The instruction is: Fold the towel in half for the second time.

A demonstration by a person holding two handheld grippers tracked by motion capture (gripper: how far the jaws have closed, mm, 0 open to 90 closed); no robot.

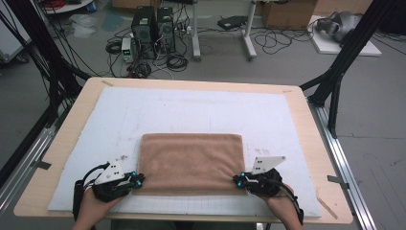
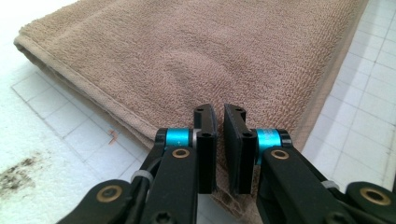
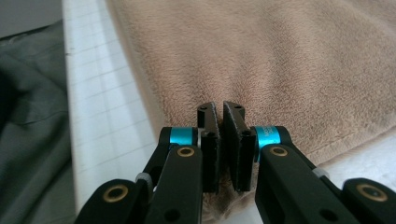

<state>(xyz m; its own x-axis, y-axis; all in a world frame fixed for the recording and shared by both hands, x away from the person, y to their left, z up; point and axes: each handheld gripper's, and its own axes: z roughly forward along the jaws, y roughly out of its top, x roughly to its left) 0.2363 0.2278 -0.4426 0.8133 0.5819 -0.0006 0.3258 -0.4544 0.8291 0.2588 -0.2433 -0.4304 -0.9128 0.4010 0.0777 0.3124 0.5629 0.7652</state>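
The left gripper (image 1: 138, 181) is parked at the near left corner of the brown towel (image 1: 190, 160), and in the left gripper view (image 2: 219, 119) its jaws are seen squeezed nearly together with just a thin slit between them, the towel's corner pinched in there. Same deal on the other side: the right gripper (image 1: 238, 179) is set at the towel's near right corner, and in the right gripper view (image 3: 220, 114) the jaws are closed down on the terry cloth, which is puckered a bit right in front of the tips.

The towel is laid flat as a folded rectangle on the white foam mat (image 1: 201, 108), roughly centred left to right but pulled toward the near edge of the table (image 1: 72, 124). A hemmed edge can be made out along its left side in the left gripper view (image 2: 84, 86). A faint grid is printed on the mat, and a dark smudge (image 2: 18, 170) is spotted on it just left of the left gripper.

Both grippers are held by hands coming in from the near edge, the left hand (image 1: 91, 208) and the right hand (image 1: 282, 206).
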